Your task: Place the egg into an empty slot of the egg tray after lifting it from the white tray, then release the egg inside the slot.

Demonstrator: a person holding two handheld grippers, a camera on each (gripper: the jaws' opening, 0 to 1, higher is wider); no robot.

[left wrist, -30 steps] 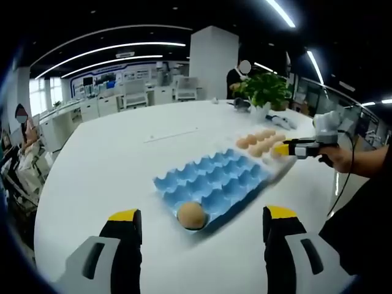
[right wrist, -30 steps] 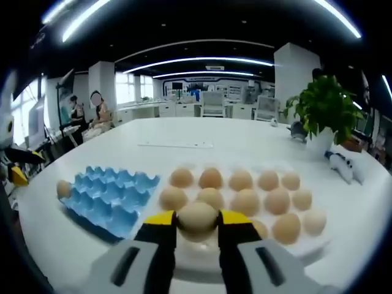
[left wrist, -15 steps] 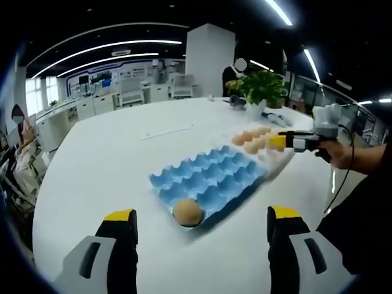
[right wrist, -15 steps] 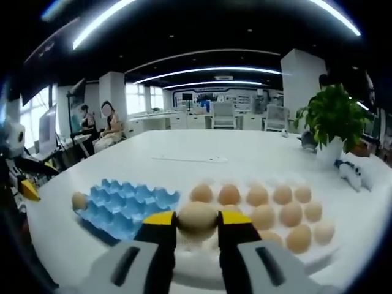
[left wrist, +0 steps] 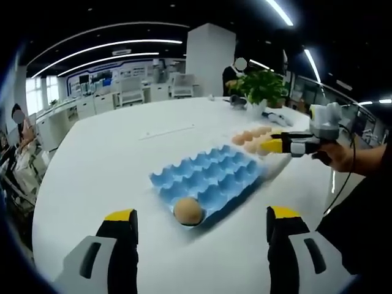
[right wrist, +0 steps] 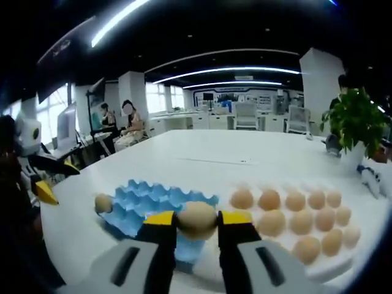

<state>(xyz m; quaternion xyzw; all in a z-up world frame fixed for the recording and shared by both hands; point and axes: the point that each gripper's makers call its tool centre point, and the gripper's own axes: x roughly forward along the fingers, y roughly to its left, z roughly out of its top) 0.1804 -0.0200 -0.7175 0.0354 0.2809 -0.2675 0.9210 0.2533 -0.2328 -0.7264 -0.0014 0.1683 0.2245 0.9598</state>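
Observation:
My right gripper [right wrist: 197,219] is shut on a tan egg [right wrist: 197,220], held in the air over the near edge of the blue egg tray [right wrist: 153,199]. One egg [right wrist: 103,203] sits in that tray's left corner slot. Several eggs lie on the white tray [right wrist: 343,263] to the right. In the left gripper view, the blue egg tray [left wrist: 214,177] lies ahead with one egg [left wrist: 188,211] in its nearest corner. The right gripper [left wrist: 269,146] holds its egg above the white tray's [left wrist: 278,162] near side. My left gripper [left wrist: 199,236] stands open above the table, short of the tray.
A white round table [left wrist: 110,165] carries both trays. A potted plant [left wrist: 264,92] stands behind the eggs, with a small white and blue object [right wrist: 372,177] beside it. A person's hand and sleeve [left wrist: 361,165] hold the right gripper. People sit at desks far left.
The right gripper has lifted the egg off the white tray and carried it left toward the blue tray. The left gripper has stayed nearly still and open.

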